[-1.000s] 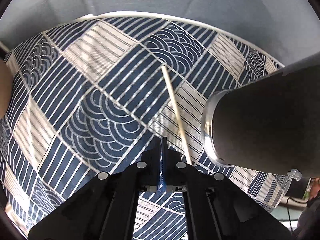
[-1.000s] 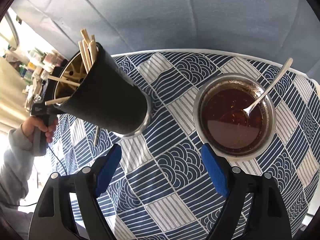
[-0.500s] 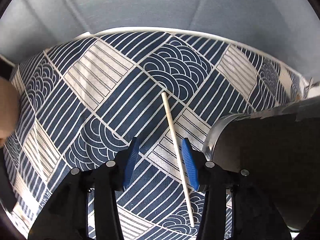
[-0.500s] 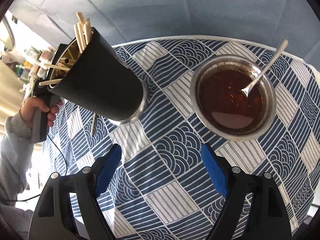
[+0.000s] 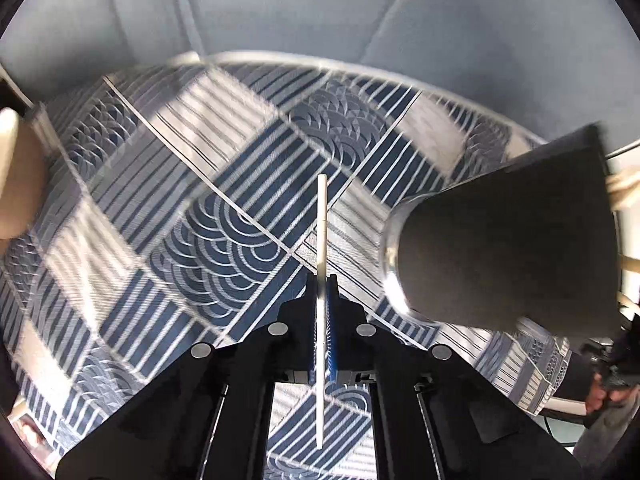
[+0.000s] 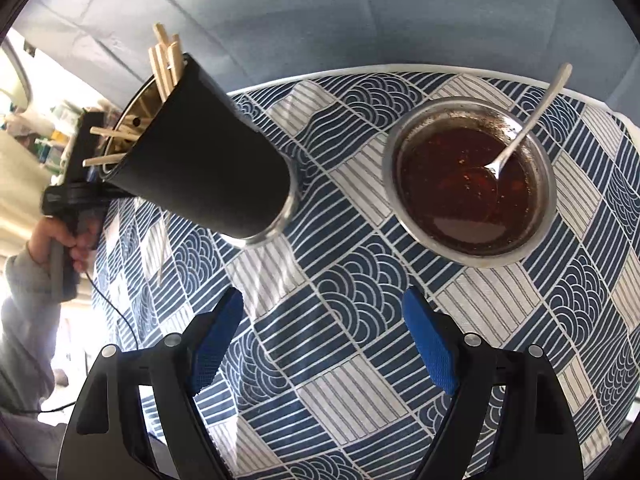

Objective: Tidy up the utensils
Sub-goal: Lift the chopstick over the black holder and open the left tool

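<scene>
My left gripper (image 5: 324, 284) points down over the blue patterned tablecloth (image 5: 208, 240), its jaws closing tight on a pale chopstick (image 5: 321, 216) that runs lengthwise between the pads and sticks out at both ends. Right beside it stands a black utensil holder (image 5: 504, 240) on a steel base. In the right wrist view the same holder (image 6: 208, 152) has several wooden chopsticks (image 6: 164, 60) in it. My right gripper (image 6: 320, 308) hangs open above the cloth, holding nothing, in front of the holder and a bowl.
A steel bowl (image 6: 550, 208) of dark red sauce with a metal spoon (image 6: 532, 120) sits right of the holder. A person's hand (image 6: 76, 240) grips the left tool's handle at the left. A grey wall runs behind the table's rounded far edge.
The left jaws went from shut to open around the chopstick lying on the cloth, then shut on it and rose with it. The right gripper stayed open and barely moved.
</scene>
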The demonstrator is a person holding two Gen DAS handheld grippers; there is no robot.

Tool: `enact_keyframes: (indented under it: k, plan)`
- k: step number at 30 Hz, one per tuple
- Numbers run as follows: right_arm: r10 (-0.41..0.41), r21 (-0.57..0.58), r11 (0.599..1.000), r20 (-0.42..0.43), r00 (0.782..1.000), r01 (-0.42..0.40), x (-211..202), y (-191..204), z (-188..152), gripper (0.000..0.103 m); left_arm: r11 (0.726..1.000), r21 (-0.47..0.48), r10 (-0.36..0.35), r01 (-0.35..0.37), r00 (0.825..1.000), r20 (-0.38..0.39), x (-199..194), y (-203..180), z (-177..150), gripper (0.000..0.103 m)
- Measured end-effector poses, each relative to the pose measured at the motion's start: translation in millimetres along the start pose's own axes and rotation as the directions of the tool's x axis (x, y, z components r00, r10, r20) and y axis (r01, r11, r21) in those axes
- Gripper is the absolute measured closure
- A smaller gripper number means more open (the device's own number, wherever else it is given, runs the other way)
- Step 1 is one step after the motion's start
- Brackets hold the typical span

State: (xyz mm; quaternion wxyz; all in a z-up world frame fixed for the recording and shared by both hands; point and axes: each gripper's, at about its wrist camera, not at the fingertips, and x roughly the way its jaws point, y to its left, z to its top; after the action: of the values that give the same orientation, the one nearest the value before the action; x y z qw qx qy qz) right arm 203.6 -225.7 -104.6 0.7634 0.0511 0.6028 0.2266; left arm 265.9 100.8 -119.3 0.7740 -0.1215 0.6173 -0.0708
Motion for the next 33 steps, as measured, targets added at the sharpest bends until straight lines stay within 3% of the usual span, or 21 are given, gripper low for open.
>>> enact_keyframes:
  k: [6,8,16,23,28,31,32,33]
  plan:
    - [0.034,-0.023,0.999,0.012,0.999,-0.034,-4,14,-7,0.026,0.998,0.048,0.02,-0.028,0.989,0.15,-81,-2,-6,0.098]
    - [0.038,-0.039,0.999,0.013,0.999,-0.037,-5,19,-11,0.026,0.994,0.072,0.065,-0.084,0.971,0.23,-111,-16,-8,0.098]
    - [0.028,-0.061,0.998,0.018,0.999,-0.027,-14,22,-32,0.024,0.968,0.233,0.0,-0.093,0.928,0.372,-185,-91,-13,0.098]
    - [-0.002,-0.034,0.999,-0.005,1.0,0.002,-19,13,-63,0.024,0.961,0.273,-0.092,-0.039,0.888,0.451,-192,-134,15,0.098]
    - [-0.052,-0.001,0.999,-0.051,0.997,0.052,-18,0,-92,0.024,0.956,0.293,-0.118,-0.02,0.888,0.445,-171,-148,29,0.098]
    - [-0.077,0.032,0.996,-0.089,0.993,0.08,-17,-11,-109,0.024,0.953,0.303,-0.138,-0.009,0.876,0.462,-156,-147,34,0.098]
    - [-0.087,0.035,0.995,-0.101,0.991,0.091,-16,-13,-112,0.024,0.953,0.302,-0.155,0.008,0.871,0.467,-154,-146,35,0.098]
    - [-0.099,0.037,0.994,-0.111,0.989,0.104,-15,-15,-114,0.024,0.953,0.3,-0.182,0.033,0.855,0.486,-149,-143,36,0.098]
